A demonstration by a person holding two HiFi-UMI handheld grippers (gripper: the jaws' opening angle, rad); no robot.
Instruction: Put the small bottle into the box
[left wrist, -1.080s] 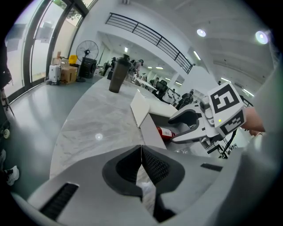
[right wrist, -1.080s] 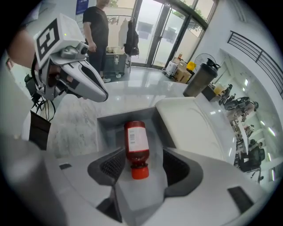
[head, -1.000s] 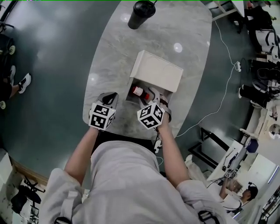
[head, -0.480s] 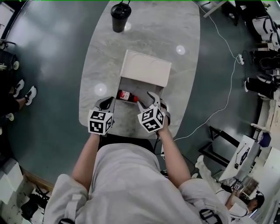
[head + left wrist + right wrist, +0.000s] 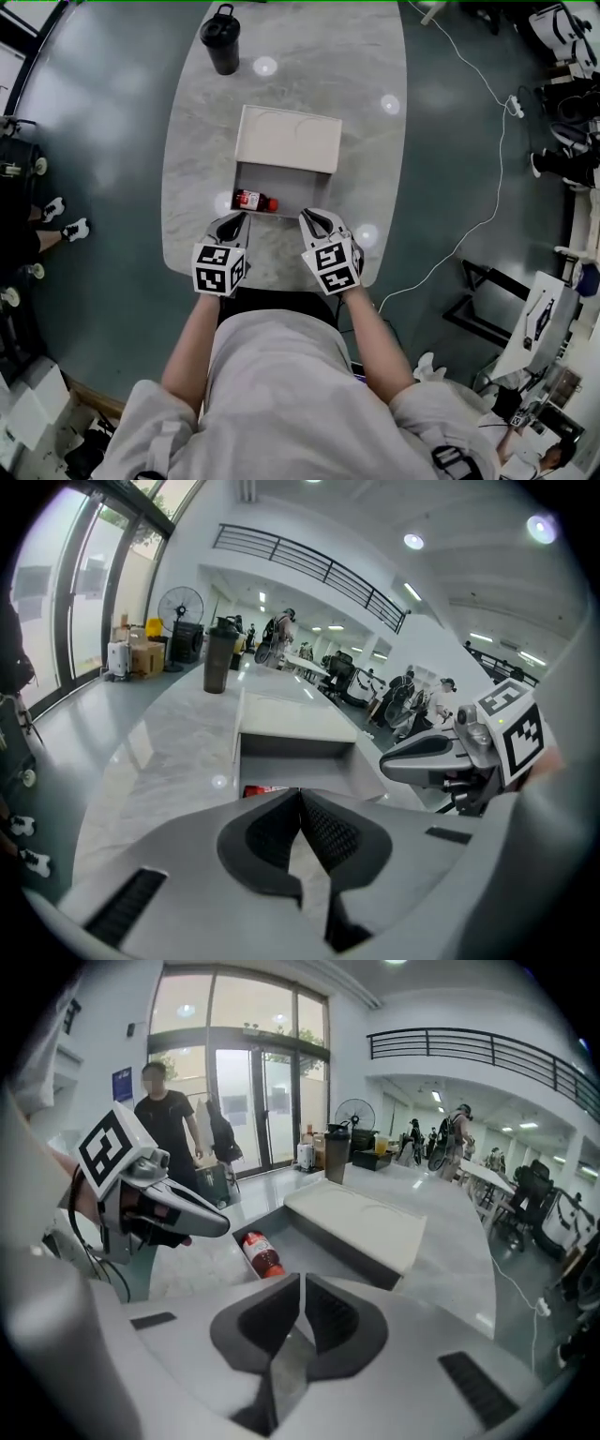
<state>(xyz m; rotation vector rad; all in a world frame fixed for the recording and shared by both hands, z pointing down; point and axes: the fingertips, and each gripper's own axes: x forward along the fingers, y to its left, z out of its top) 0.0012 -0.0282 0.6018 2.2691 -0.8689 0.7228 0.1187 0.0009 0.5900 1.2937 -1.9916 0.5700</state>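
1. Closing on nothing, the right gripper [image 5: 315, 221] has just brought its fingers [image 5: 333, 1321] together; they are clenched and empty.
2. It has drawn back from inside the box [image 5: 305, 192] to the near edge, over the surface [image 5: 309, 66].
3. The left gripper [image 5: 232, 225] hangs beside it, its fingers [image 5: 267, 832] also clenched on nothing.
4. The bottle [image 5: 253, 201] lies on its side in the box's near left corner, apart from both grippers.
5. The placing looks done.

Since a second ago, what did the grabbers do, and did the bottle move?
The left gripper and right gripper drew back from the box. The right gripper's jaws have just closed on nothing. The small bottle stayed lying in the box.
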